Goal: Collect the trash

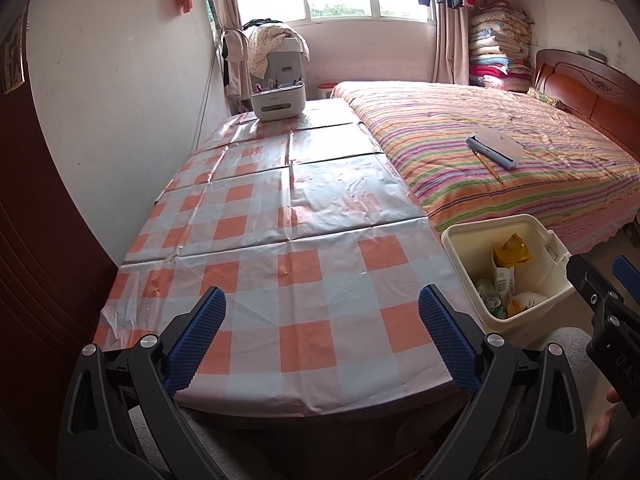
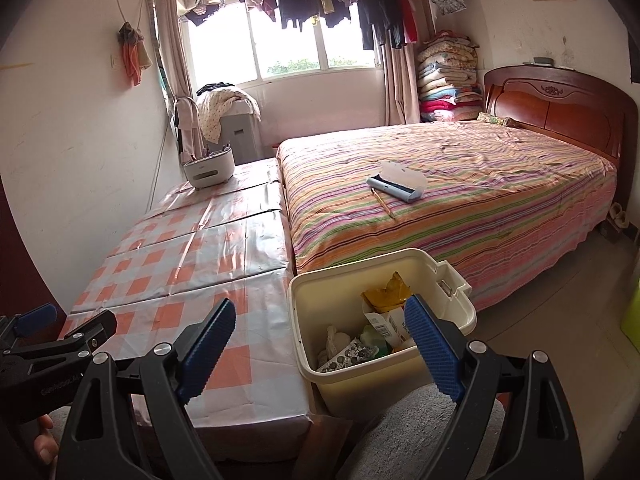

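Trash sat in the bin (image 2: 460,312) beside the table (image 1: 280,240).
Left gripper (image 1: 320,336) and right gripper (image 2: 320,344) both stood spread wide, empty, near the bin.

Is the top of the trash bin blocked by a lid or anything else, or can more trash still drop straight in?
Nothing visible blocks it. The cream trash bin stands open-topped between table and bed, with trash below its rim. Both the left gripper and right gripper are open and empty.

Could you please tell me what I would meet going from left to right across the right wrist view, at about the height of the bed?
White organizer on the checked table → pencil → blue-edged case → wooden headboard.
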